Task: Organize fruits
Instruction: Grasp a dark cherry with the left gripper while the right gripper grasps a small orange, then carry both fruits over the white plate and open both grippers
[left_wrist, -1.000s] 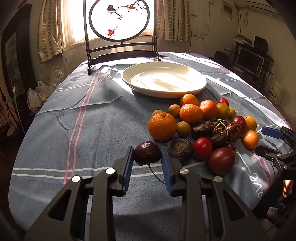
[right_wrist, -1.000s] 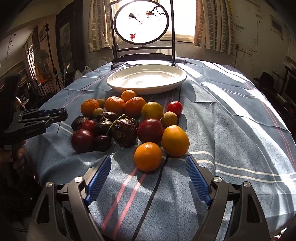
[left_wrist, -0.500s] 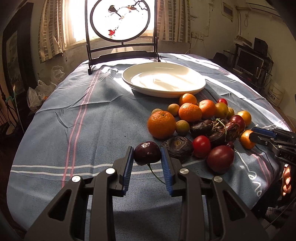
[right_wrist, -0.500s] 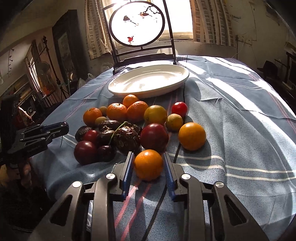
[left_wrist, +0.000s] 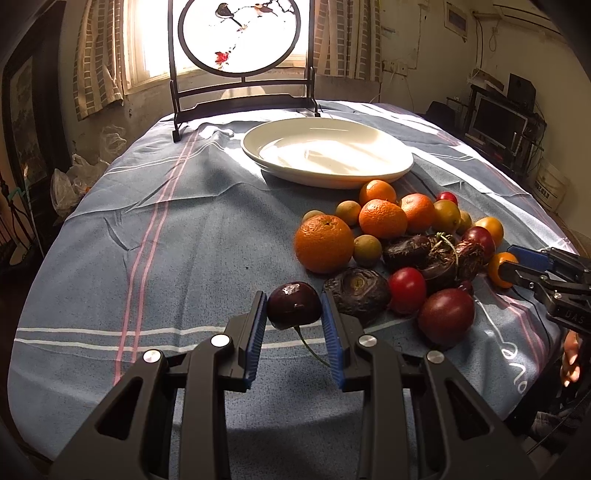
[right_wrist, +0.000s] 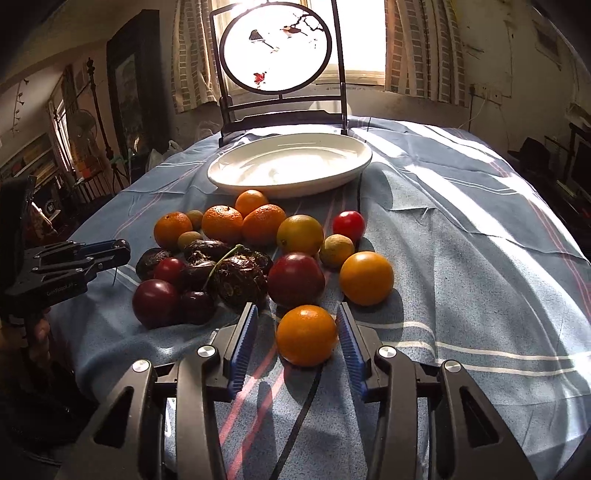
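Blue-striped cloth (left_wrist: 184, 236): covers the bench; white plate (left_wrist: 400, 168) beyond the fruit pile (right_wrist: 236, 254).
Room: sunlit window, round bird screen (right_wrist: 275, 51).
Left fingers (left_wrist: 293, 308): clenched on a dark plum (left_wrist: 293, 304).
Right fingers (right_wrist: 295, 332): just been opening, released either side of an orange (right_wrist: 306, 335), small gaps showing.
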